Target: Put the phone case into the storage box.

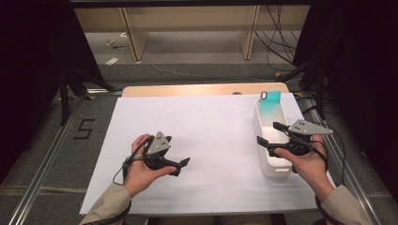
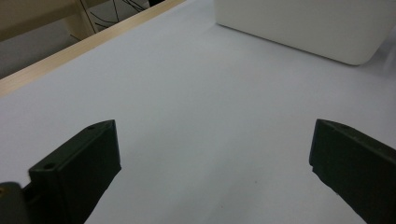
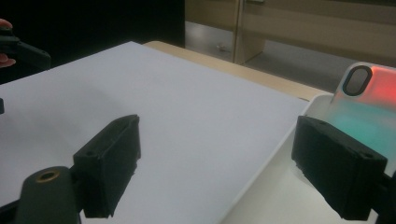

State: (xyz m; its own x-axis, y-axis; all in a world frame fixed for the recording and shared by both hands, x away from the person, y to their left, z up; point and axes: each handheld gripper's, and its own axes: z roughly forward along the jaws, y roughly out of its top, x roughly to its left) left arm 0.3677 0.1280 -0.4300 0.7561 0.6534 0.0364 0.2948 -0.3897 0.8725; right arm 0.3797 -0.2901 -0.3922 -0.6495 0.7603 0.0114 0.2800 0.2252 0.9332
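White paper (image 1: 206,140) covers your table; your right gripper (image 1: 271,133) gapes wide astride the white bin's (image 1: 274,166) rim (phone case (image 1: 269,104) inside, apparently); left gripper (image 1: 184,165) wide, empty.

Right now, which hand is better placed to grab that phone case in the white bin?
The right: its tool hangs open over the white bin holding the phone case. The left tool is mid-table, apart.

The phone case's (image 1: 269,104) lower part sits hidden inside the bin (image 1: 263,123).
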